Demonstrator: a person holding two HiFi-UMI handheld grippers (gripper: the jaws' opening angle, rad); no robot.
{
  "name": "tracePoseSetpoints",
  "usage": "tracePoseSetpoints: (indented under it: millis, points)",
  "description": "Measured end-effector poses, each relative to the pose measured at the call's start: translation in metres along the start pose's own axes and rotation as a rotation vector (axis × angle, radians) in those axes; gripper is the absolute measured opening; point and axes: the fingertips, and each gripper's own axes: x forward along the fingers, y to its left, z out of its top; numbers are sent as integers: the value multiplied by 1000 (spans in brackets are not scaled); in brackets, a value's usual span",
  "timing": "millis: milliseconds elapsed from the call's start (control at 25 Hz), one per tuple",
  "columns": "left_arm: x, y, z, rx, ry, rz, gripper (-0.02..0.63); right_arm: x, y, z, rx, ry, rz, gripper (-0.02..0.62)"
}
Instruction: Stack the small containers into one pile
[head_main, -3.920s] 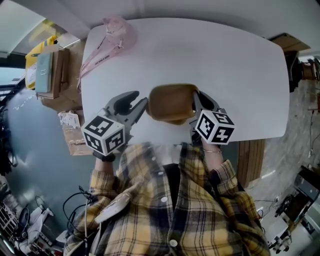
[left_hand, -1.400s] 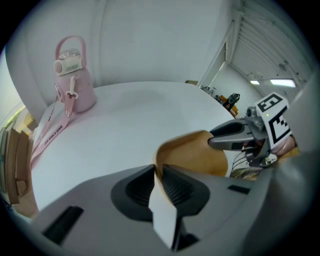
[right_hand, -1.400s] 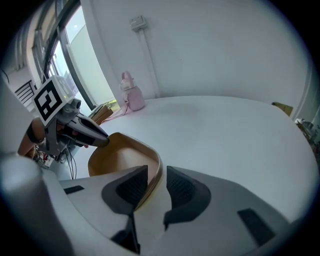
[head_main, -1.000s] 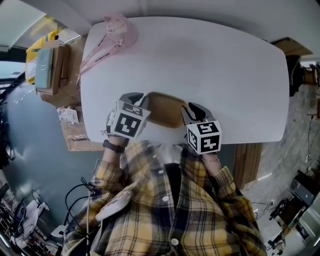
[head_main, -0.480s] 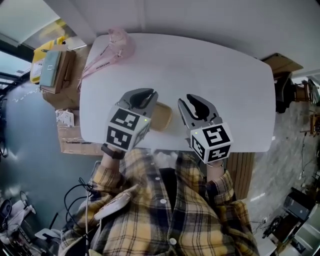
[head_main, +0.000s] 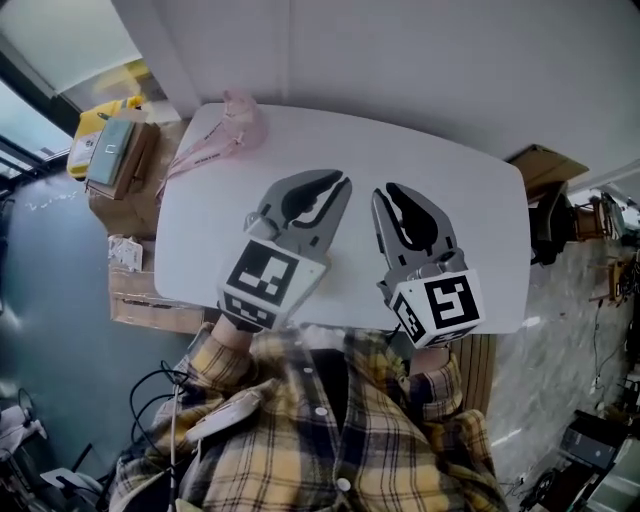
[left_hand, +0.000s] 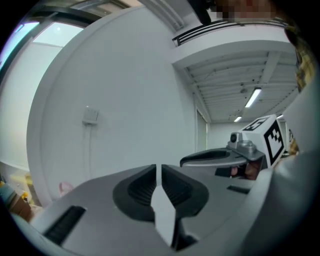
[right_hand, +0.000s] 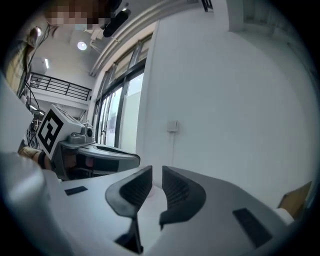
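A: Entry. Both grippers are high above the white table, held about level, noses toward the wall. State of the jaws?
B: Left gripper: pads a thin slit apart, nothing in the slit. Right gripper: jaws have just been closing and stand at a narrow gap, also empty.
A: And the containers?
B: None shows in any view. The grippers cover the near middle of the table, so a pile may sit under them; I cannot tell. Only a pink strap bundle lies at the far left corner.
A: I judge the step to be getting the hands clear of the work.
B: Agreed, as a guess. To do it well: go straight up with no sideways sweep, keep the jaws narrow so no tip catches a rim, then look down and check the pile stands square
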Motion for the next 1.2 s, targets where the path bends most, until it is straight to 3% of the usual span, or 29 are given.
tracePoseSetpoints:
  millis: [320,440,1200]
  points:
    - [-6,-16,36,64,-114,5,26,-17,-2,26,-19,-107,-29,25]
    - [-8,-20,41,47,-135,14,21,-20,-5,29,-23,-123,-38,18]
    - [-10,-17,34,60,-109,13,18,-18,-5,28,-4,-122,-8,15]
